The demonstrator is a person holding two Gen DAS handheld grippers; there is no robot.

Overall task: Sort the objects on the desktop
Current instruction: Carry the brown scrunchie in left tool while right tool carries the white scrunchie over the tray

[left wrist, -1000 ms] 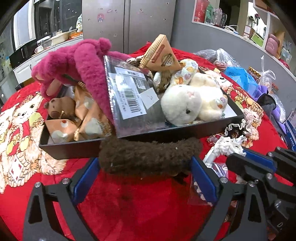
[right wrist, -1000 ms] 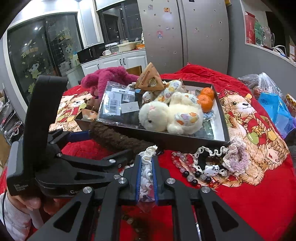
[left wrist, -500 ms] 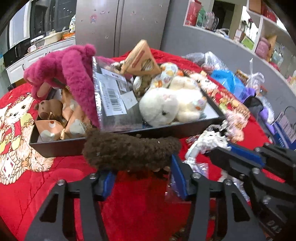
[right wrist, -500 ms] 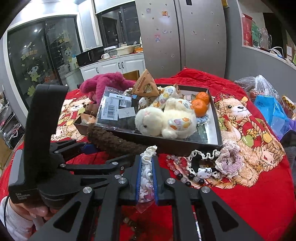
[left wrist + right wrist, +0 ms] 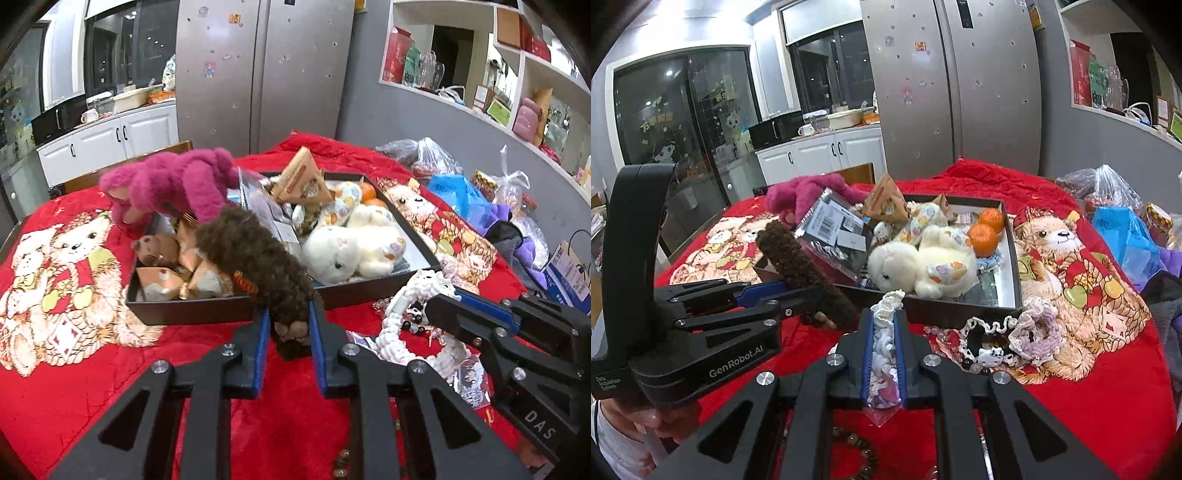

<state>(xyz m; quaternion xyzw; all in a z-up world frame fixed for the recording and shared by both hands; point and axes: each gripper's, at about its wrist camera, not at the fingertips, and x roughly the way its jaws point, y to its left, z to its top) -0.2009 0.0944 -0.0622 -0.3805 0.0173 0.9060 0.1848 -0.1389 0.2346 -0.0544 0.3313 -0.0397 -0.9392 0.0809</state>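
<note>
Left gripper [image 5: 286, 328]: jaws closing on the near end of the brown furry toy [image 5: 255, 258], which sat between the blue pads and was pinched there.
Toy axis: long body ran up and away to the far left from the gripper, its free end leaning over the near wall of the black tray [image 5: 192, 312].
Toy position: raised off the red blanket [image 5: 74, 387], just in front of the tray.
Right gripper [image 5: 884, 350]: clenched on a bagged white lace trinket [image 5: 884, 332].
Nearer hand: left gripper sat closer to the tray's left half.
Judgement: tray lay straight ahead, past the near wall; a short forward carry would likely suffice.
</note>
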